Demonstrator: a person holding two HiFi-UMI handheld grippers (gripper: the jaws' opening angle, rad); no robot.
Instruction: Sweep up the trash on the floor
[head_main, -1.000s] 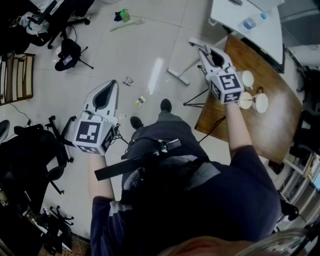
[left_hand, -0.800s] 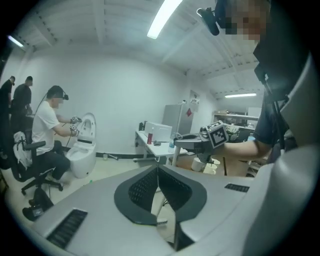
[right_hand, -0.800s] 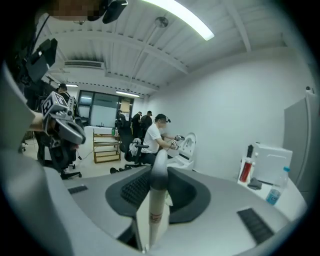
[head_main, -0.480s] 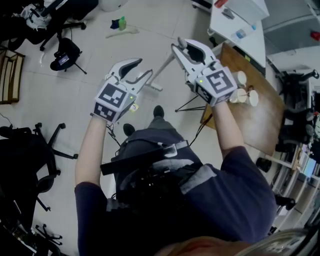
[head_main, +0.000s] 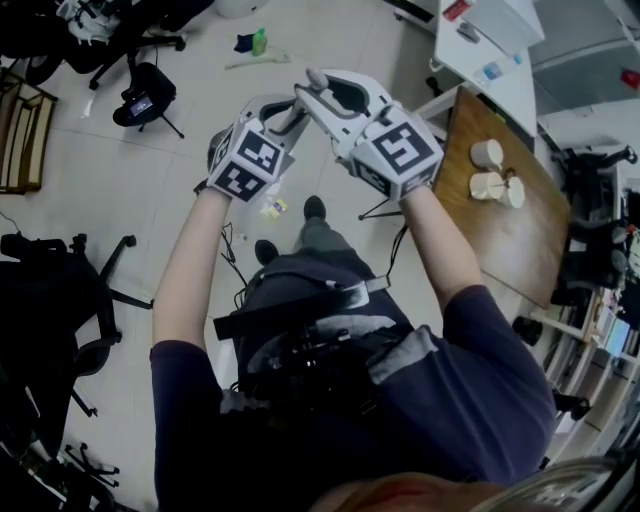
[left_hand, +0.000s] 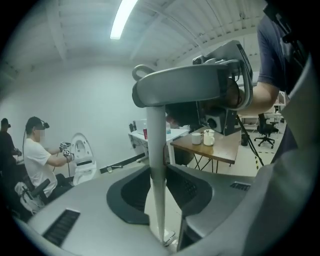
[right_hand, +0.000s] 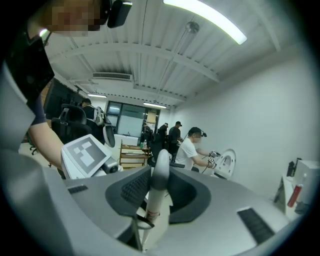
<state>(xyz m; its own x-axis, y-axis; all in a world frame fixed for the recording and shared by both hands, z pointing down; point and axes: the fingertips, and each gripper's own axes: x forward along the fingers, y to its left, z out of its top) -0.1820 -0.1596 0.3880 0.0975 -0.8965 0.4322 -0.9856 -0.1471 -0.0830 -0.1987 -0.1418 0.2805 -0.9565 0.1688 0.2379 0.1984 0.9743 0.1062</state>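
Observation:
A white broom handle (left_hand: 156, 150) stands upright between both grippers, in front of my chest. My right gripper (head_main: 325, 90) is shut on its rounded grey top end (right_hand: 160, 172). Just below it, my left gripper (head_main: 275, 108) has the pole between its jaws; they are closing and the pads meet the pole on both sides (left_hand: 159, 172). The left gripper view shows the right gripper (left_hand: 220, 85) clamped above. The broom's head is hidden behind the grippers. A small yellow scrap of trash (head_main: 272, 208) lies on the tiled floor near my shoes.
A wooden table (head_main: 500, 240) with cups (head_main: 490, 185) stands at the right, a white desk (head_main: 490, 40) beyond it. Office chairs (head_main: 60, 290) and a small tripod (head_main: 145, 100) crowd the left. Green and blue items (head_main: 250, 42) lie on the far floor. Other people (right_hand: 192, 147) work in the background.
The right gripper swung left and up with the handle to the middle. The left gripper rose from my side, opened, came to the pole and closed round it.

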